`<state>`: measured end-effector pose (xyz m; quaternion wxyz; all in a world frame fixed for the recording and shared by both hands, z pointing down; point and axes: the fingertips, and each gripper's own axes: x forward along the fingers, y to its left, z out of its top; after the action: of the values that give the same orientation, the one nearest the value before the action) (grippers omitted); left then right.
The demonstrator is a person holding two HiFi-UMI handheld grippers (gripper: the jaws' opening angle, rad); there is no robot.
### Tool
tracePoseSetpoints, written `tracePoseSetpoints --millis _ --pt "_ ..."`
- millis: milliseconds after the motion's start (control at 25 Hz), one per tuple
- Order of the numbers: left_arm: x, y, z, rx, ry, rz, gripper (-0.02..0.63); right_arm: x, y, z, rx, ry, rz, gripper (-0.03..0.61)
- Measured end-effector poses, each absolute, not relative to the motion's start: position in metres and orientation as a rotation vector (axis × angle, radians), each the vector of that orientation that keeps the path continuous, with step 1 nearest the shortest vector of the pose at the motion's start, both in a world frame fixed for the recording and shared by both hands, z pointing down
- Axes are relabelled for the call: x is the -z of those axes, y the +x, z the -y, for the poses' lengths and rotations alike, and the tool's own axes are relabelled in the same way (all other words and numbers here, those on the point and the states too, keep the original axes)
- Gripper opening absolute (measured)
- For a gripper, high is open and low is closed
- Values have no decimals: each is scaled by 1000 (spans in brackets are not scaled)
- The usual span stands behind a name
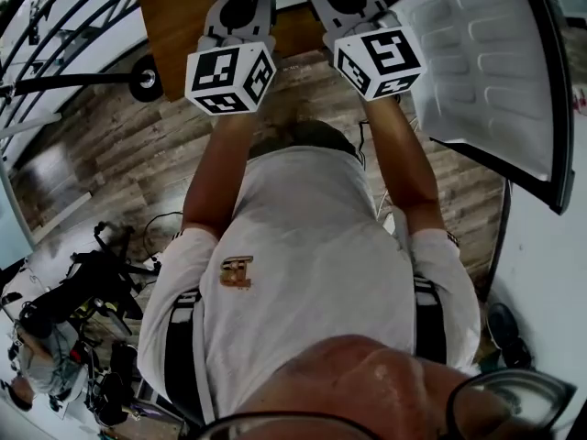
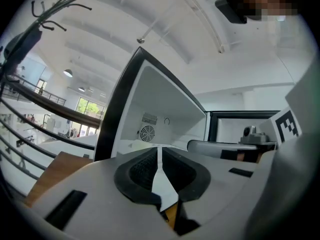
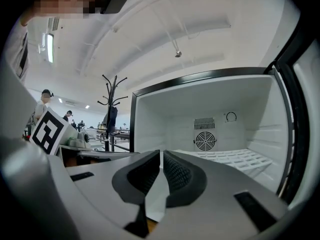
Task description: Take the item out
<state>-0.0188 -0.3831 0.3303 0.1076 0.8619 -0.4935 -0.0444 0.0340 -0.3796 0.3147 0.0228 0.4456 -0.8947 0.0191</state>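
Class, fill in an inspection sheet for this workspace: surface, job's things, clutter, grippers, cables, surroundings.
Surface: wood-plank floor; white wire shelf inside the fridge.
Job's things: fridge open, door swung wide; no item seen on the shelf.
Clutter: dark gear heap on the floor.
Grippers: left gripper and right gripper both shut, nothing between the jaws, aimed at the fridge.
Cables: thin dark cable on the floor.
Surroundings: coat stand; railings.

Bright open-plan office (coat rack (image 3: 114,96), railings (image 2: 50,107), wood floor (image 1: 101,145)).
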Motion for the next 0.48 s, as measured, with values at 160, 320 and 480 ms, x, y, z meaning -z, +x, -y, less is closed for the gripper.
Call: tracePoseSetpoints --millis 160,320,480 --pt "-330 -22 401 229 2390 1484 23 -309 37 399 -104 1332 2807 37" --pt "-339 1 405 309 2278 1460 50 -317 64 406 -146 1298 2830 37" --pt "-351 11 410 377 2186 1452 93 -329 77 414 -208 1264 2860 37"
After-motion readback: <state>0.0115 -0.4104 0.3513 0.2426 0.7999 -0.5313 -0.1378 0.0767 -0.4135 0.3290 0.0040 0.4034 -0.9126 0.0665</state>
